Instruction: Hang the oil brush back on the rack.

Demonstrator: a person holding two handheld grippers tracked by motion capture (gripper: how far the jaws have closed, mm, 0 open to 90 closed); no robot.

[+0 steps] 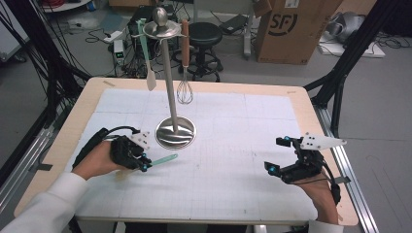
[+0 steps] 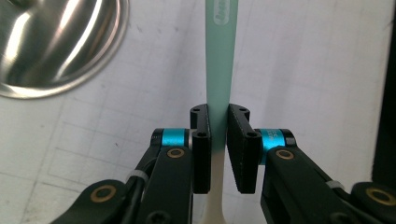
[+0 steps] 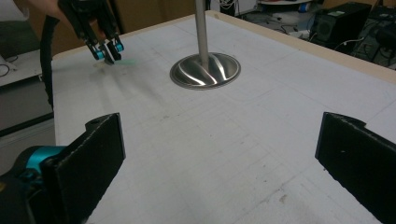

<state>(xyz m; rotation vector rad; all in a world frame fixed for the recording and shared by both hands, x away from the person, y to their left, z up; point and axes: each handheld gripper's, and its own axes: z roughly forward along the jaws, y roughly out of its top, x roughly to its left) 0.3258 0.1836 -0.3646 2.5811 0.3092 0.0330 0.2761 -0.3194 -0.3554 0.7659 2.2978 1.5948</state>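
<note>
- Slip risk: mint spatula (image 2: 219,70) is pinched by left tongs (image 1: 145,162) at handle only, low over tabletop (image 1: 233,145) beside rack base (image 1: 176,132); could pivot or drop.
- Right tongs (image 1: 282,155) are held spread, empty, well apart; no backup.

obstacle: rack base (image 1: 175,132) just beside left claw (image 1: 147,162) | elsewhere: mat (image 1: 228,160) open

Even indoor light, soft focus, glare on steel base (image 2: 51,42)
</note>
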